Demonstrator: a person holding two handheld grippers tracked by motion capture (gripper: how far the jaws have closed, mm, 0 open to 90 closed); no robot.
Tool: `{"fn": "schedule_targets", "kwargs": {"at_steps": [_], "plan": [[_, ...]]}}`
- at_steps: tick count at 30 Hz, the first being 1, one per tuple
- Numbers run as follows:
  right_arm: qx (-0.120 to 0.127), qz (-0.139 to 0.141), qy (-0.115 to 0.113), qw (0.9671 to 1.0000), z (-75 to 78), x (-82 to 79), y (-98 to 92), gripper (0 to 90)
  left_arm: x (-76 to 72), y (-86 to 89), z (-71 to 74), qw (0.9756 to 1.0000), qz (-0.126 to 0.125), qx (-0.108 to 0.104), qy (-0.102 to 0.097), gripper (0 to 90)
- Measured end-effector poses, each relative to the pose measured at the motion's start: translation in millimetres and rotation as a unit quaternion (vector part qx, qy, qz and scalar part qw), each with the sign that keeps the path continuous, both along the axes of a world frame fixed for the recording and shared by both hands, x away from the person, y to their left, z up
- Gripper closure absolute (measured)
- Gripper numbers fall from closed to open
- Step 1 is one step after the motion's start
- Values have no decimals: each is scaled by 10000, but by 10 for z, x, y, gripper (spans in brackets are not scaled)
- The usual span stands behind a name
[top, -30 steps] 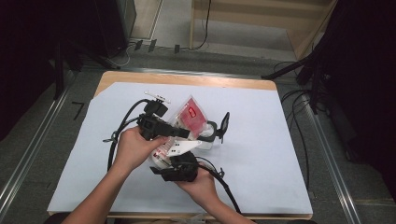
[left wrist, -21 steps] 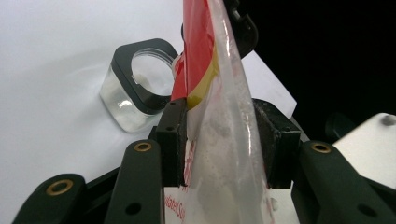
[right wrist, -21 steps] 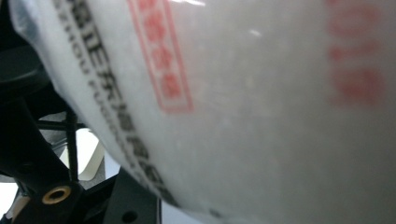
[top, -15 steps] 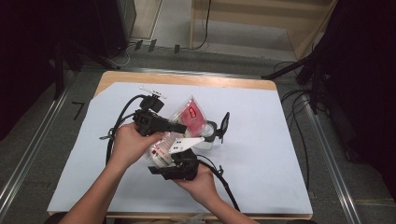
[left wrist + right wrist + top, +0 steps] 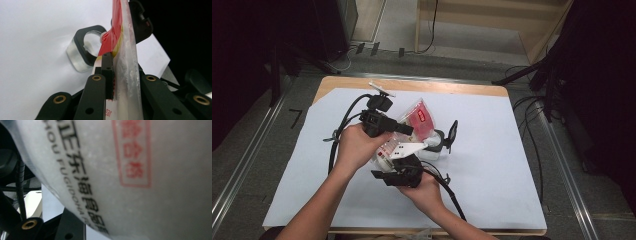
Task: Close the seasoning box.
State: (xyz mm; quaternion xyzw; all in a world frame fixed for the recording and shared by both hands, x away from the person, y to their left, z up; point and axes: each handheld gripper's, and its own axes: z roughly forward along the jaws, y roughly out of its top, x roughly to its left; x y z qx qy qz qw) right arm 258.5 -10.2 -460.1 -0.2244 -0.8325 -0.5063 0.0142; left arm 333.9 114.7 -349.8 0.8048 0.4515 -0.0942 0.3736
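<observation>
Landmark: the clear container (image 5: 432,145) with a black flip lid, standing on the white sheet that covers the worktop (image 5: 512,165); every place below is told from it.
Left gripper (image 5: 404,129): left of the container and a little above the sheet; its jaws have just been closing and now pinch the edge of the plastic pouch (image 5: 414,122), as the left gripper view shows, with the black pad pressed flat on the film (image 5: 125,72).
Pouch position: held off the sheet between the two grippers, just left of the container, its red end tipped up and away from the person.
Right gripper (image 5: 399,172): on the near side of the container, low by the person's hand; the pouch lies right across its camera (image 5: 140,182), but I cannot tell whether its jaws press on it.
Step in hand: judged as getting a two-point hold on the pouch, likely to open it or bring it to the container.
Next move: seems to call for a firm hold on both sides before pulling, and the mouth kept over the container.
Pouch look: thin clear film, crinkly, with a red label at one end and a white panel with black lettering and a red stamp at the other.
</observation>
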Motion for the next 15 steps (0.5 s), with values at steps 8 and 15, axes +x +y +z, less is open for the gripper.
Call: {"fn": "schedule_targets", "kwargs": {"at_steps": [8,15], "plan": [[354,302,226,9987,-32,20,4,602,8,31,-17,9998,-13,-95,161,725],[430,385,276,9979,-40,16,12,603,7,31,-3,9998,-196,54,91,687]]}}
